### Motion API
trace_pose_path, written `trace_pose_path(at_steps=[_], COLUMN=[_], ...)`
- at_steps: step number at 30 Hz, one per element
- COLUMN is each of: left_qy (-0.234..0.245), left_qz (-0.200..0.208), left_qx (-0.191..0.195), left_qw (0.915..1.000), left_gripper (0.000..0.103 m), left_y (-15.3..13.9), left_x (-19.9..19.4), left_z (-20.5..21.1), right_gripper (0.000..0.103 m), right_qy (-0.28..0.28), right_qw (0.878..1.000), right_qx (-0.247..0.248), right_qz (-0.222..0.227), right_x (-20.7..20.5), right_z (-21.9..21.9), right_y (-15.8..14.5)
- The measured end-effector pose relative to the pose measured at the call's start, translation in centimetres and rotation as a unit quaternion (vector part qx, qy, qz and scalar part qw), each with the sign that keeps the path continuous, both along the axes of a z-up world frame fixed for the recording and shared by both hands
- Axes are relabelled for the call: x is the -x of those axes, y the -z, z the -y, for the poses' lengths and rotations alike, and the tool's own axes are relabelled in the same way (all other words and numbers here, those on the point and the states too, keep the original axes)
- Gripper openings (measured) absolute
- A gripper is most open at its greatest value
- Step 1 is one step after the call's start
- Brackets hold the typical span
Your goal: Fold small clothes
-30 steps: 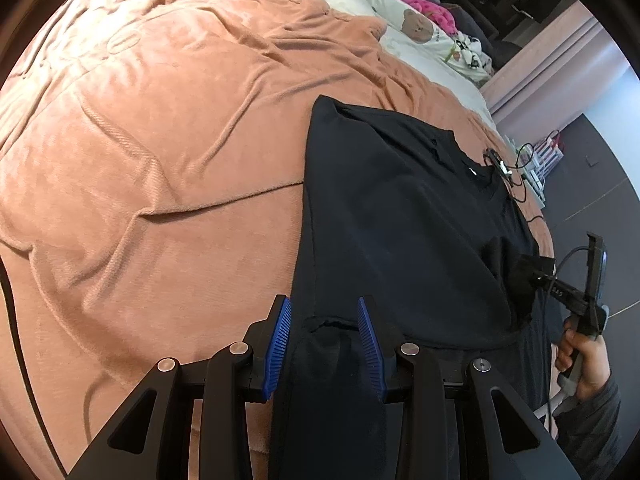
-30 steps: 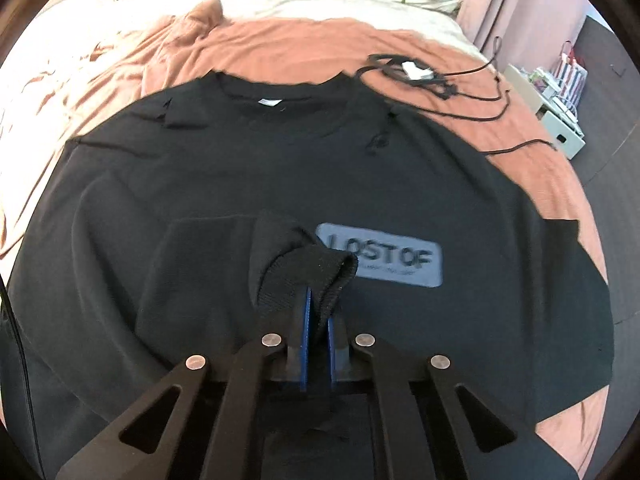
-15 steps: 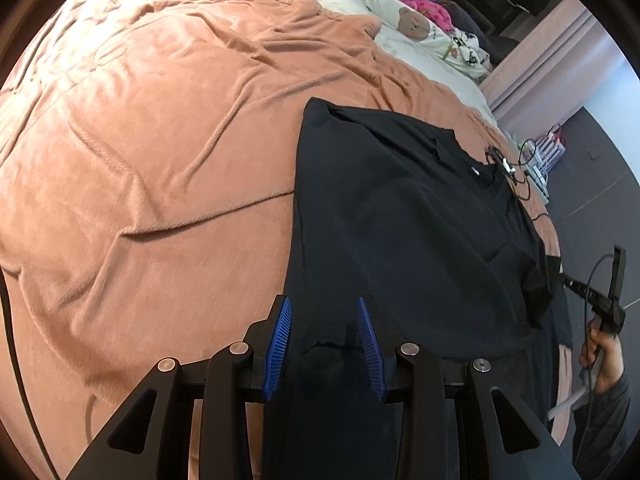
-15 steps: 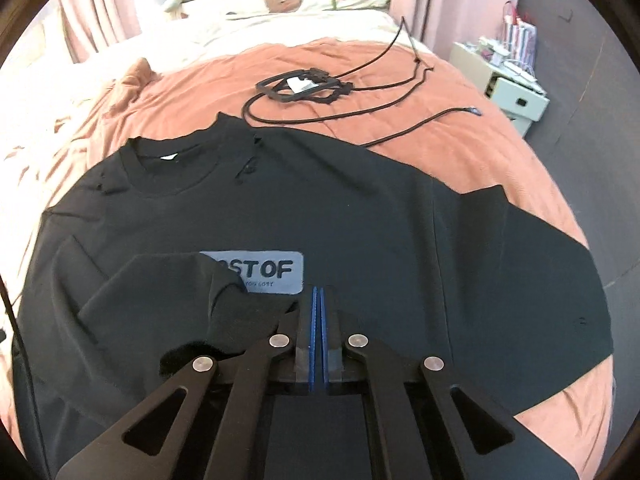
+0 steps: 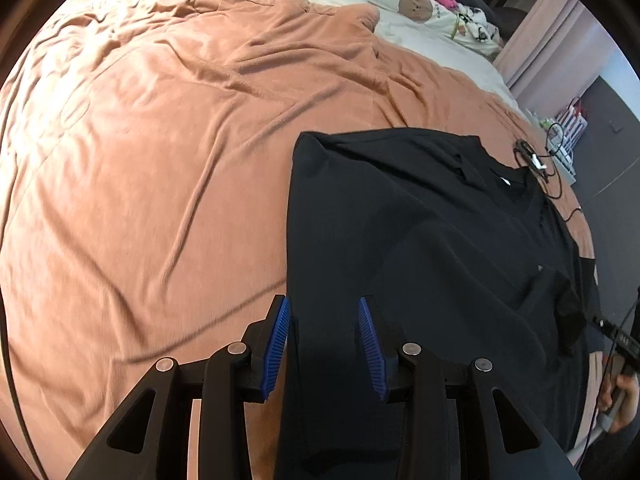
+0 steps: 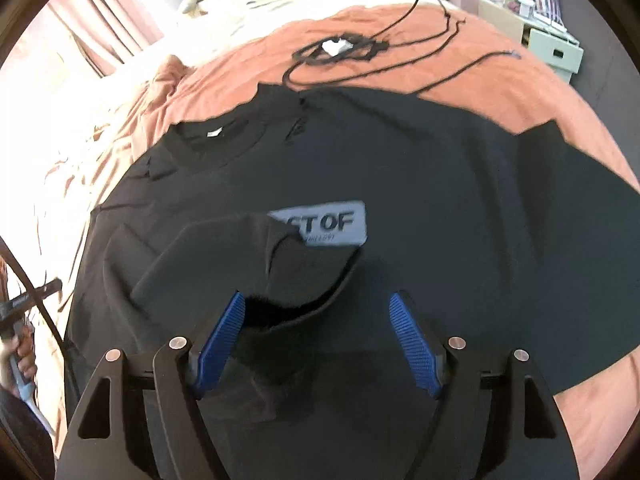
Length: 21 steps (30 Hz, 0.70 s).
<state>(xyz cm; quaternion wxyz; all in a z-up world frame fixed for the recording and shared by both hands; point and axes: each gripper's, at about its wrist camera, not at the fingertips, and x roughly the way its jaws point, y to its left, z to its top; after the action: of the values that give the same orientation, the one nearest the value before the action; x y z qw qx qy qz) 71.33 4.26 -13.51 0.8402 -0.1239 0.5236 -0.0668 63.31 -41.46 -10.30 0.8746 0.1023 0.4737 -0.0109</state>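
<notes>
Black shirt [image 6: 420,184] spread face up on the blanket [image 5: 160,160], toward the bed's right edge, left sleeve [image 6: 224,264] folded in over the chest print [image 6: 332,228], evidently to narrow the body for folding. Right gripper [image 6: 316,340] spread wide over the sleeve cuff, gripping nothing. Left gripper [image 5: 322,340] open astride the shirt's left side edge, probably placed to pinch it.

The right gripper [image 6: 318,340], previously clamped on the folded sleeve [image 6: 256,264], has opened; the sleeve now lies released just ahead of its fingers.
</notes>
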Motion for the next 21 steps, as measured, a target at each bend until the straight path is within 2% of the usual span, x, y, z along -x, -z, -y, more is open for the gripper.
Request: trace_pose_path(at_steps=[9,12,18,21], left_qy=[0.009,0.012,0.009,0.008], left_qz=[0.006,0.006,-0.009,-0.012], left_qx=[-0.028,-0.027,-0.056,-0.073], left_qw=[0.9996,0.9995,0.9984,0.9972], left_gripper=[0.038,0.038,0.038,0.038], left_y=[0.5,0.8,2.2,3.0], left_x=[-4.7,-6.2,-8.9,-9.9], left_z=[1.0,1.1,1.1,1.0], right_gripper=[0.074,0.078,0.078,0.078], right_qy=[-0.016,-0.012,-0.001,-0.01], right_qw=[0.999,1.0,0.997,0.997], right_qx=[-0.023,-0.013,-0.003,0.016], right_qz=[-0.025,-0.025,-0.082,-0.073], right_x=[-1.6,-2.9,-5.4,-5.9], right_z=[-1.8,-2.0,-1.9,-2.5], right_y=[-0.1,-0.6,2.2,2.3])
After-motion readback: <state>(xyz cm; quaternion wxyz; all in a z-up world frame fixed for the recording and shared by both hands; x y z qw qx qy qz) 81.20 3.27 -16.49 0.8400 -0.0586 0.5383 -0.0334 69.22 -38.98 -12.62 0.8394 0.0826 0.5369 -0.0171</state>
